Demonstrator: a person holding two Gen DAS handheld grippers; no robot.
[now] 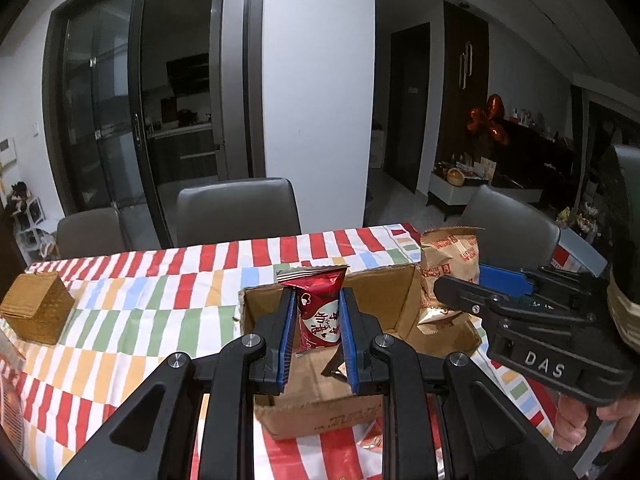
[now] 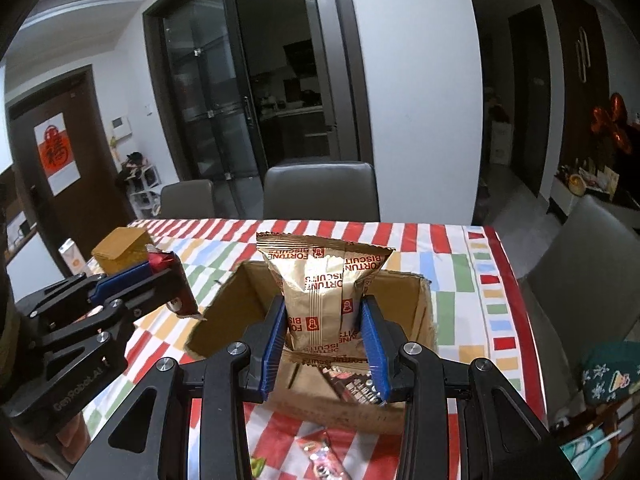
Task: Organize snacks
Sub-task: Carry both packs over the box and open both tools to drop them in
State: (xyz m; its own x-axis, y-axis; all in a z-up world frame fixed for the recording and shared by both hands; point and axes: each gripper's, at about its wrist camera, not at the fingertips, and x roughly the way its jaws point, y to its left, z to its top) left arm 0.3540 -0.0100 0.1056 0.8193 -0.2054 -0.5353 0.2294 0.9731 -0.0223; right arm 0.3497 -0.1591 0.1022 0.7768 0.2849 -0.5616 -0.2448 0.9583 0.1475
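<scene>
Above the open cardboard box [image 1: 400, 300] on the striped table [image 1: 160, 300], the left gripper [image 1: 318, 330] squeezes a small red snack pack [image 1: 318, 312], and the right gripper [image 2: 326, 330] squeezes a gold biscuit bag [image 2: 324, 280].

The left gripper [image 1: 318, 330] pointed forward and somewhat downward, its blue pads [image 1: 287, 340] pressed against a red snack packet [image 1: 320, 312] held upright between them. The right gripper [image 2: 325, 334], just to its right and angled alike, clamped a gold biscuit packet [image 2: 324, 284]. Fingers of the person's right hand [image 1: 592, 424] wrapped its handle.
</scene>
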